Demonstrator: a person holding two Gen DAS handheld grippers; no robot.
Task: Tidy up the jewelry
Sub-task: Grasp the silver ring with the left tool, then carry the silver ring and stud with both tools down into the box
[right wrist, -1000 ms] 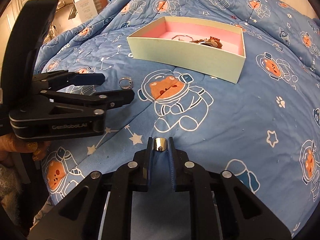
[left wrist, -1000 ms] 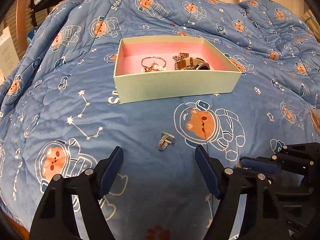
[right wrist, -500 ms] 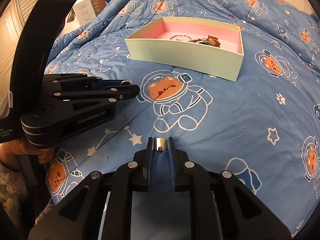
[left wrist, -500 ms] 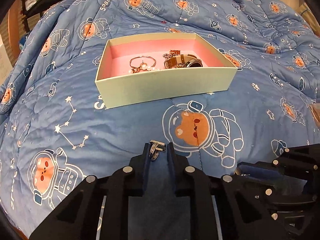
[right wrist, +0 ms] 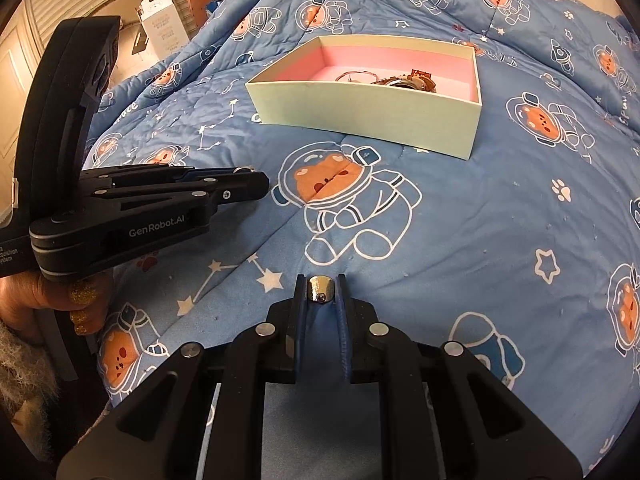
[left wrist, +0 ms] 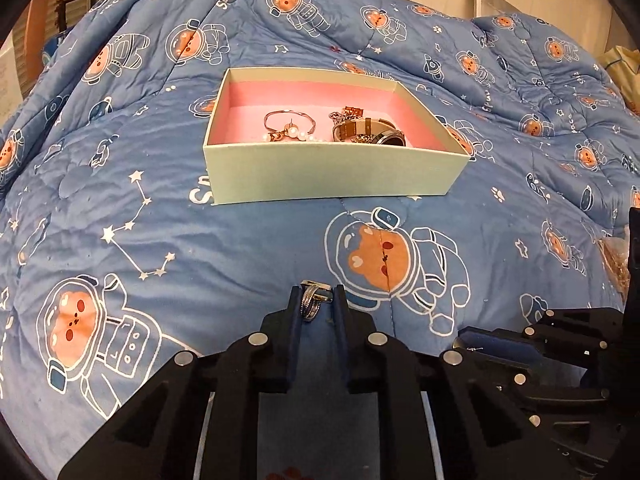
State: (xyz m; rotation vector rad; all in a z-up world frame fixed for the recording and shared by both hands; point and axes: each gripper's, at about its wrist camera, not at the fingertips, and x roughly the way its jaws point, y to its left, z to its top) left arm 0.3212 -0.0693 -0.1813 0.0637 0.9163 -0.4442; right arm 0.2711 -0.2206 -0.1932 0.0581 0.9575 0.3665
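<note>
Left claw [left wrist: 316,300] is pinched down on a silver ring [left wrist: 311,301], fingers only as far apart as the band, right down at the blue bedspread [left wrist: 240,240]. Your right claw [right wrist: 321,290] is clamped the same way on a second, shinier ring [right wrist: 321,289] with a little dot on its face; could be a stud or a stone, too small to say.

So you're at the carry step: both rings are gripped, and neither is in the box [left wrist: 332,178] yet. That pale green box with the pink lining sits on the bed straight ahead of both claws, well apart from them, and already holds a pearl bangle [left wrist: 289,125] and a chunky watch-like piece [left wrist: 368,131].

Next move, I'd guess: lift each ring over the near wall and let go above the bare pink floor on the left side. Take turns, since the claws sit side by side.

Both claws point forward and low, about level with the bed. From the right camera your left hand [right wrist: 60,300] shows wrapped round the handle.
</note>
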